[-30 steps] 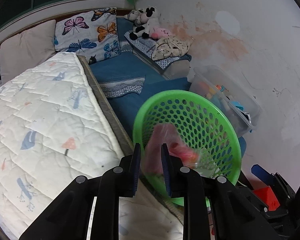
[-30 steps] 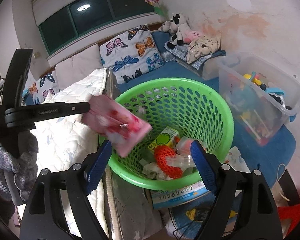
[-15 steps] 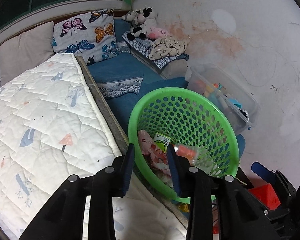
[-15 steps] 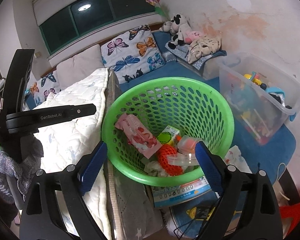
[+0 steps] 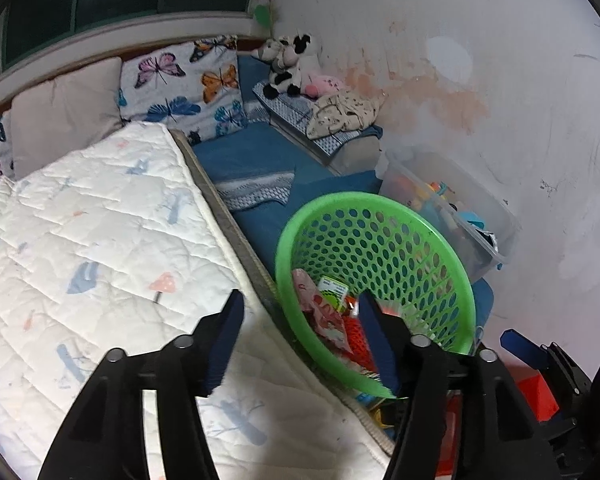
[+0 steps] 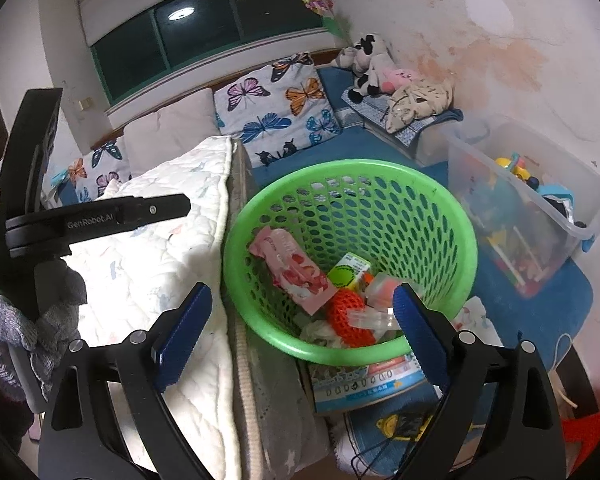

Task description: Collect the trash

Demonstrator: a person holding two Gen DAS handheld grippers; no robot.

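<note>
A green perforated basket (image 6: 466, 240) stands beside the mattress; it also shows in the left wrist view (image 5: 440, 256). Inside lie a pink wrapper (image 6: 296, 276), a green-yellow carton (image 6: 346, 272), an orange net (image 6: 346, 314) and clear plastic pieces (image 6: 374, 316). The pink wrapper also shows in the left wrist view (image 5: 324, 314). My left gripper (image 5: 300, 336) is open and empty over the mattress edge and basket rim. My right gripper (image 6: 302, 330) is open and empty above the basket's near rim. The left gripper's body (image 6: 100, 218) shows at left in the right wrist view.
A white quilted mattress (image 5: 100, 248) lies left of the basket. A clear toy bin (image 6: 532, 204) stands to the right by the wall. Butterfly pillows (image 6: 276, 112) and plush toys (image 6: 376, 68) sit at the back. A printed box (image 6: 364, 380) lies under the basket.
The left gripper opened and let go of the pink wrapper, which fell into the basket. The left gripper then drew back and opened wider. The right gripper barely moved.
</note>
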